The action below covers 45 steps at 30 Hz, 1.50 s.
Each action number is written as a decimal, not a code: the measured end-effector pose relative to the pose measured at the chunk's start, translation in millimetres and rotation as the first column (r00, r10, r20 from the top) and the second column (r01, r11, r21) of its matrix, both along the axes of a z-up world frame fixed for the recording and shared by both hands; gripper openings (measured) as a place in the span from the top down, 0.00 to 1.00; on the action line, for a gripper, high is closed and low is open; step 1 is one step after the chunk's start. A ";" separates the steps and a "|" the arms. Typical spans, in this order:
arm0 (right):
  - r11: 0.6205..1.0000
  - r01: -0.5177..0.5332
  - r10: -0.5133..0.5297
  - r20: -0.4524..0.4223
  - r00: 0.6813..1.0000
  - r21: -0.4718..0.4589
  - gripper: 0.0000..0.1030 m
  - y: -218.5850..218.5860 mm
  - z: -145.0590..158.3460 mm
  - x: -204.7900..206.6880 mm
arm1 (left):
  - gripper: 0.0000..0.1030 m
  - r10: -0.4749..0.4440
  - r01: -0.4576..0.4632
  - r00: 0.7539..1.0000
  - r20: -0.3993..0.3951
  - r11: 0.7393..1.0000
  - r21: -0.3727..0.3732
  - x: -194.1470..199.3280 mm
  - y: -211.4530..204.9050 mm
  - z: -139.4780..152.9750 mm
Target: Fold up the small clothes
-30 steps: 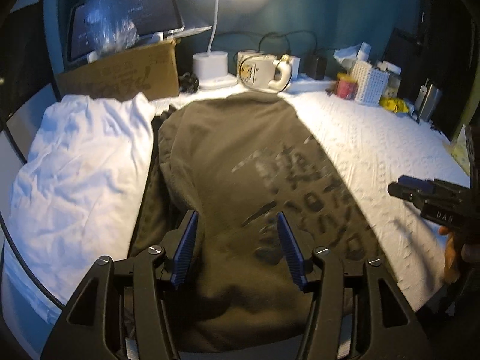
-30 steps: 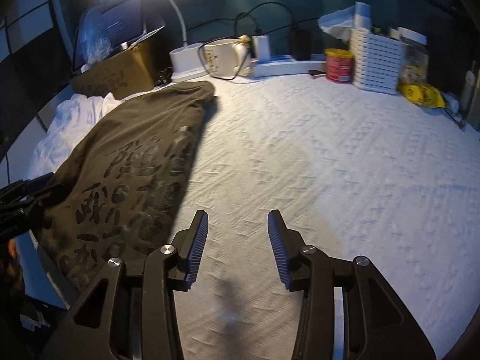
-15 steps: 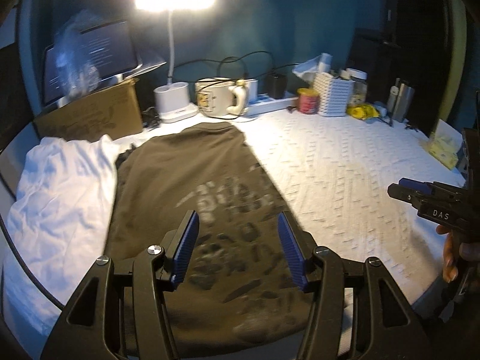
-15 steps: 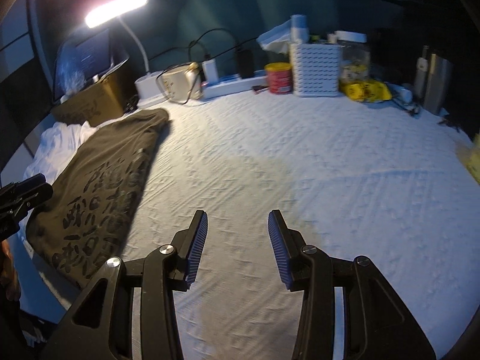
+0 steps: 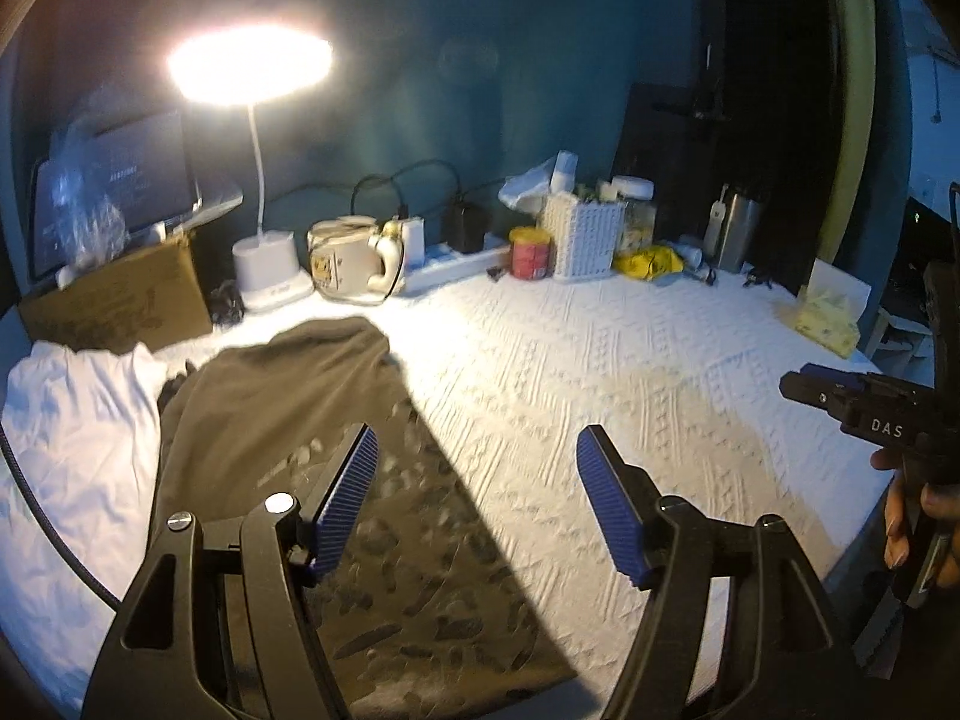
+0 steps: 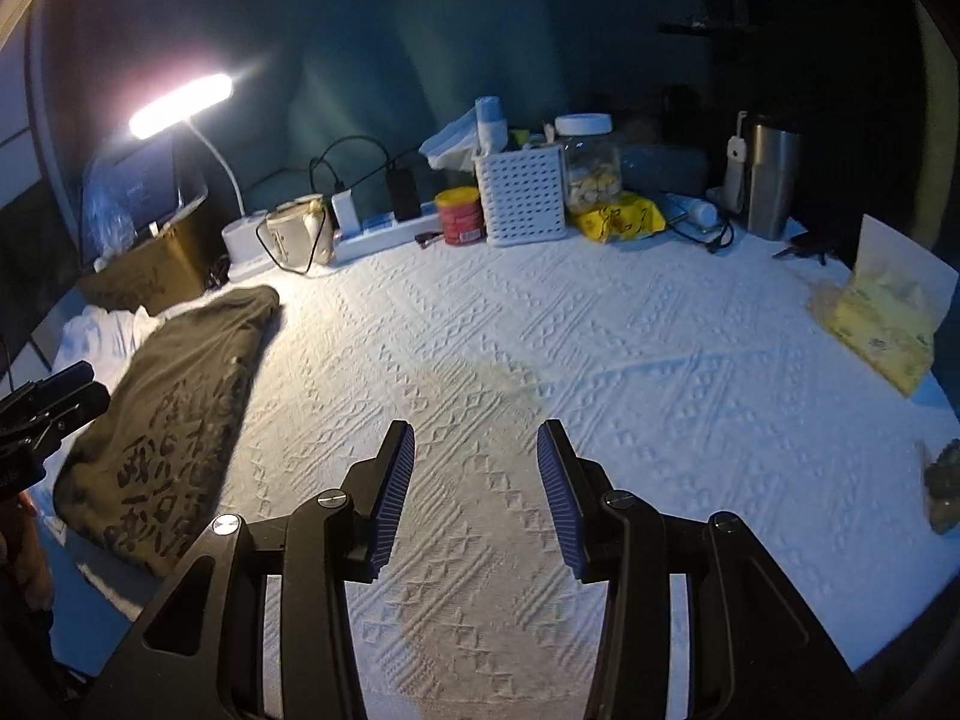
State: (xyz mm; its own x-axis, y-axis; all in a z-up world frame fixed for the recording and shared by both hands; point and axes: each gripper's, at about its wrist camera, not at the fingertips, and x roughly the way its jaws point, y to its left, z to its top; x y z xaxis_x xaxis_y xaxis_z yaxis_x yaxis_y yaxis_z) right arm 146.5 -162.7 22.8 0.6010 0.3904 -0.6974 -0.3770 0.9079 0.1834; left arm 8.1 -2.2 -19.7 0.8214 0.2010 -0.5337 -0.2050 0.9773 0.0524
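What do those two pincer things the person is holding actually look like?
Each is a black plastic frame with silver screw heads, forking into two fingers faced with ribbed blue pads. That shows on the left gripper and the right gripper. In the left view, the right gripper's side carries white letters, DAS. A bare hand holds it.

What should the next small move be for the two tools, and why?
Probably reach the left tool toward the white garment and bring it onto the bare white cloth. The dark printed garment already lies folded at the left side, both tools are open and hold nothing, and the white one beside it looks crumpled, not yet folded. The right tool hovers over bare cloth.
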 end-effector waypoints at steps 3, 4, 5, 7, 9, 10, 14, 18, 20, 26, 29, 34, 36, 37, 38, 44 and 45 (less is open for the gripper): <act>1.000 0.016 -0.016 0.023 1.000 0.012 0.36 -7.3 10.7 -2.0 | 0.33 -0.017 0.017 0.999 0.030 1.000 -0.005 0.0 -5.0 8.3; 1.000 0.018 -0.019 0.032 0.999 0.015 0.36 -9.2 14.1 -2.8 | 0.31 -0.022 0.022 0.999 0.038 1.000 -0.006 -0.3 -6.0 10.8; 1.000 0.022 -0.023 0.041 0.999 0.012 0.36 -11.1 18.1 -3.4 | 0.28 -0.027 0.028 0.999 0.045 1.000 -0.010 -0.3 -6.7 13.0; 1.000 0.030 -0.031 0.066 0.997 0.007 0.36 -13.6 26.8 -5.2 | 0.15 -0.041 0.043 0.997 0.072 0.999 -0.019 -1.9 -8.4 19.0; 0.999 0.034 -0.035 0.085 0.996 0.006 0.36 -16.1 33.5 -6.8 | 0.14 -0.053 0.054 0.994 0.091 0.998 -0.008 -3.7 -10.6 25.4; 0.999 0.036 -0.036 0.096 0.995 0.004 0.36 -16.7 37.8 -7.7 | 0.14 -0.057 0.057 0.993 0.102 0.998 0.005 -4.8 -12.1 29.6; 0.999 0.037 -0.036 0.140 0.990 0.000 0.36 -18.2 52.2 -11.8 | 0.12 -0.084 0.082 0.984 0.159 0.996 0.016 -9.8 -12.9 46.5; 0.999 0.042 -0.041 0.181 0.983 -0.003 0.36 -18.7 66.3 -15.7 | 0.09 -0.105 0.124 0.973 0.203 0.989 -0.083 -15.0 -3.9 62.2; 0.999 0.043 -0.042 0.206 0.978 -0.001 0.36 -18.8 74.5 -17.6 | 0.04 -0.086 0.105 0.969 0.229 0.992 -0.071 -19.7 -3.6 68.2; 0.999 0.041 -0.039 0.268 0.963 0.001 0.36 -17.3 96.9 -21.8 | 0.01 -0.043 0.052 0.950 0.309 0.998 -0.019 -39.1 -1.0 87.6; 0.999 0.036 -0.035 0.297 0.954 0.003 0.36 -15.8 107.7 -25.7 | 0.01 -0.022 0.027 0.935 0.353 1.000 -0.008 -49.0 3.0 97.6; 1.000 0.019 -0.022 0.346 0.938 0.014 0.36 -12.5 127.8 -35.1 | 0.01 0.001 -0.016 0.927 0.375 0.999 0.036 -60.1 6.5 111.1; 1.000 0.011 -0.017 0.367 0.930 0.017 0.36 -9.9 135.2 -39.4 | 0.01 0.006 -0.028 0.923 0.386 0.998 0.052 -64.5 7.1 114.2; 1.000 0.007 -0.013 0.379 0.925 0.017 0.36 -8.2 139.1 -41.4 | 0.01 0.010 -0.034 0.920 0.393 0.998 0.055 -66.9 7.8 115.7; 1.000 0.004 -0.010 0.387 0.922 0.016 0.36 -6.4 142.0 -42.9 | 0.01 0.011 -0.034 0.917 0.398 0.998 0.051 -69.2 8.9 117.4; 1.000 -0.017 0.008 0.438 0.899 0.017 0.36 1.8 161.9 -54.3 | 0.01 0.013 -0.046 0.895 0.445 0.997 0.065 -86.4 10.7 128.7; 1.000 -0.020 0.011 0.449 0.893 0.016 0.36 2.9 165.6 -56.9 | 0.01 0.013 -0.051 0.892 0.452 0.996 0.070 -89.1 10.6 130.6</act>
State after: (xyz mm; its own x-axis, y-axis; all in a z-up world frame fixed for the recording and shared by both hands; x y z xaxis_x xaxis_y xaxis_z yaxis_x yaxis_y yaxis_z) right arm 89.6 -159.8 188.4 0.8420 0.4135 -0.3466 -0.4376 0.8991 0.0094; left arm -81.0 8.4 110.8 0.9623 0.2569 -0.0892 -0.2558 0.9665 0.0227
